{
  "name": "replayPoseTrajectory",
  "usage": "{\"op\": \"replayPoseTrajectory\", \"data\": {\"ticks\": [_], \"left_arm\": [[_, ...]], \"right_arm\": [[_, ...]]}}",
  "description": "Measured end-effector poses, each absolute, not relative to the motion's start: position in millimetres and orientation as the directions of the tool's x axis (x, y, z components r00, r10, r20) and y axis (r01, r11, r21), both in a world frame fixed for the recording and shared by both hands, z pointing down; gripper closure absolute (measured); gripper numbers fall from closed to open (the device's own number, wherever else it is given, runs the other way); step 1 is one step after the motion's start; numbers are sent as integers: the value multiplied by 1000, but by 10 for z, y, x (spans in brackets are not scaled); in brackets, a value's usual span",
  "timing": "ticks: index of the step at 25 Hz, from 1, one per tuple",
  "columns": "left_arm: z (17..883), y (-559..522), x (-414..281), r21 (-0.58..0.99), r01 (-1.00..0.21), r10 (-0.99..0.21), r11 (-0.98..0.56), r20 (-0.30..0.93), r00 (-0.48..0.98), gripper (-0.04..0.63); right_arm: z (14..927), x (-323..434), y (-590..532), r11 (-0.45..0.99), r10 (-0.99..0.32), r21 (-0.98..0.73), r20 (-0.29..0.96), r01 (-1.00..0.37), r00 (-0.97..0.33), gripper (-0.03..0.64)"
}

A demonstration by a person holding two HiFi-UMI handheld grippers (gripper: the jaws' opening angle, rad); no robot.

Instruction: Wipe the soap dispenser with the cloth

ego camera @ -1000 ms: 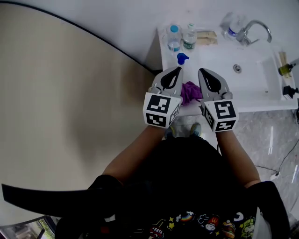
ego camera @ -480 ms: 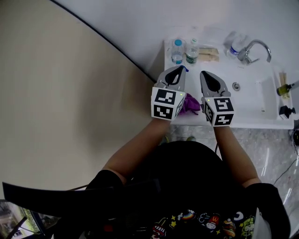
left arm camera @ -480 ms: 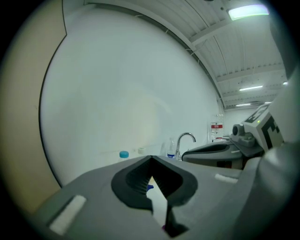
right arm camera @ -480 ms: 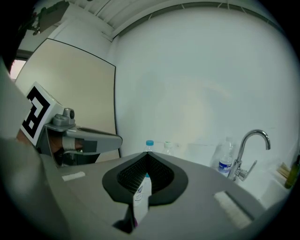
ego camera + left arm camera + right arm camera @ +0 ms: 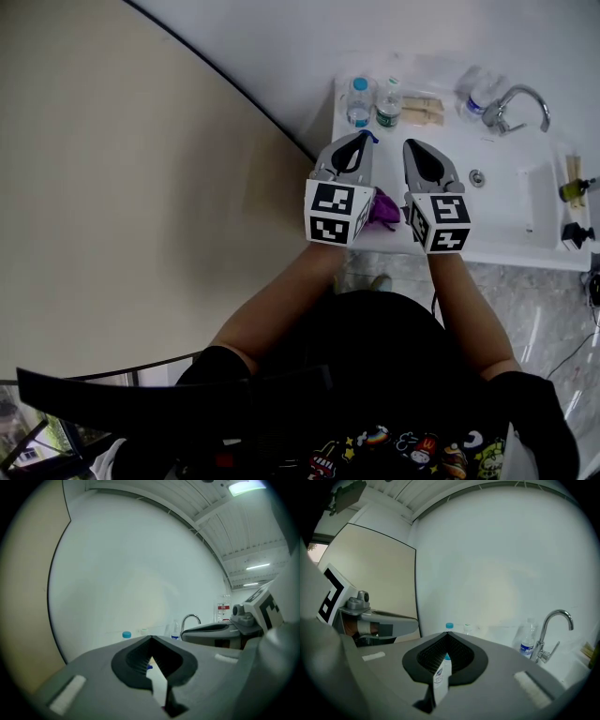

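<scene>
The soap dispenser, white with a blue pump, shows only as a blue tip (image 5: 373, 139) beside the nose of my left gripper (image 5: 359, 138). In the right gripper view the soap dispenser (image 5: 442, 670) stands straight ahead, seen through the slot behind the jaws. The purple cloth (image 5: 385, 207) lies on the counter's front part, between and below both grippers, half hidden by the left marker cube. My left gripper (image 5: 151, 638) and my right gripper (image 5: 412, 143) hover side by side above the counter. Both are shut with nothing held, and my right gripper (image 5: 447, 633) points at the back wall.
A white sink counter (image 5: 487, 239) carries a blue-capped bottle (image 5: 357, 101) and a green-labelled bottle (image 5: 386, 105) at its back left. A chrome faucet (image 5: 514, 101) with a clear bottle (image 5: 473, 89) beside it stands behind the basin (image 5: 511, 202). Small dark bottles (image 5: 574, 190) sit at the right end.
Both grippers have moved a little toward the back of the counter. The left gripper's nose now sits against the blue pump top, which stood clear of it before. The cloth is more hidden.
</scene>
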State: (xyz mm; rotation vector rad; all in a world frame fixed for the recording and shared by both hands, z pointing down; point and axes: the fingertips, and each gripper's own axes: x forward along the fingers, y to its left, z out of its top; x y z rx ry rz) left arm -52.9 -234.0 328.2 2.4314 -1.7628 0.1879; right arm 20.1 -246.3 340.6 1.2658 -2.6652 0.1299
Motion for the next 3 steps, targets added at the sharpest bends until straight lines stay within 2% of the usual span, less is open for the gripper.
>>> {"op": "replayPoseTrajectory", "data": {"ticks": [3], "left_arm": [[3324, -2318, -532, 47, -957, -941, -285, 177, 289, 595]], "right_arm": [[3405, 237, -2458, 640, -755, 9, 195, -768, -626, 594]]}}
